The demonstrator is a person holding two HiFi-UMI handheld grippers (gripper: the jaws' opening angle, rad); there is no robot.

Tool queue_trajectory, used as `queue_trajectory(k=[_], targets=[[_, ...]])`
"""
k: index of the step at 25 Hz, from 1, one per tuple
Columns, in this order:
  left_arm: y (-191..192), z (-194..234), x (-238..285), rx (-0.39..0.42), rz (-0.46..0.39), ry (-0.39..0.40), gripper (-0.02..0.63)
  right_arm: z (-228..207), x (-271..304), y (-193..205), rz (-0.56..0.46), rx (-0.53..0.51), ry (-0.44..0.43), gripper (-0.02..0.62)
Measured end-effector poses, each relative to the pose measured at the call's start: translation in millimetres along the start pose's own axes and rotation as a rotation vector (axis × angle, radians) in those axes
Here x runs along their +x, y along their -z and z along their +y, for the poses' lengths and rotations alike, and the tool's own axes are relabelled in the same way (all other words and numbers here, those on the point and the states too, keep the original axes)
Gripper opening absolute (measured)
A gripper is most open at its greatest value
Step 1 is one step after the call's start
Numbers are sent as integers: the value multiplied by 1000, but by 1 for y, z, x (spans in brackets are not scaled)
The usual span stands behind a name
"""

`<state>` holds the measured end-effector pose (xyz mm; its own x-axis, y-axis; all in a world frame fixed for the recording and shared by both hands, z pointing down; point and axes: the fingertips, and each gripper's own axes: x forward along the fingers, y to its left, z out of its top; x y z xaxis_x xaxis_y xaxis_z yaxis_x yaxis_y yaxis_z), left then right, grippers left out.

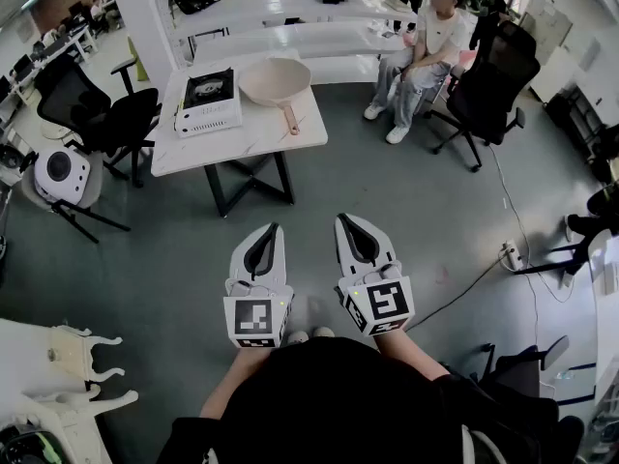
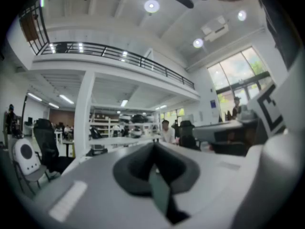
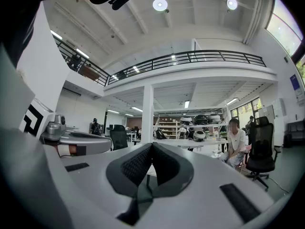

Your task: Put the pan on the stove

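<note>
A beige pan (image 1: 275, 82) with a reddish handle lies on a white table (image 1: 254, 140) ahead of me. Left of it on the same table sits a white portable stove (image 1: 207, 101) with a black burner top. My left gripper (image 1: 272, 228) and right gripper (image 1: 343, 220) hang side by side over the grey floor, well short of the table. Both are shut and hold nothing. In the left gripper view the tips (image 2: 153, 144) meet with the room beyond. The right gripper view shows its tips (image 3: 152, 144) pressed together too.
A black office chair (image 1: 97, 114) stands left of the table. A person (image 1: 421, 56) sits to its right beside another black chair (image 1: 488, 90). A cable (image 1: 503, 249) runs across the floor at right. Long white benches (image 1: 290, 37) stand behind the table.
</note>
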<state>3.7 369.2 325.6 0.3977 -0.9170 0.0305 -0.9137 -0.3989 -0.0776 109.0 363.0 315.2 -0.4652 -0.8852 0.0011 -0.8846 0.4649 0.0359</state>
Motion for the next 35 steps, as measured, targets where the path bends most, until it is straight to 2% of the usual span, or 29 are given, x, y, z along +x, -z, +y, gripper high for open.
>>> queue_trajectory(k=[6, 21, 30, 35], targets=[[2, 16, 14, 4, -9, 11, 8, -2, 21, 2, -10, 6, 29, 20], [25, 48, 21, -38, 11, 51, 8, 14, 51, 12, 1, 21, 18, 23], [28, 60, 47, -40, -5, 36, 9, -2, 79, 19, -12, 25, -2, 23], [33, 77, 80, -47, -11, 21, 9, -18, 116, 23, -22, 19, -18, 23]])
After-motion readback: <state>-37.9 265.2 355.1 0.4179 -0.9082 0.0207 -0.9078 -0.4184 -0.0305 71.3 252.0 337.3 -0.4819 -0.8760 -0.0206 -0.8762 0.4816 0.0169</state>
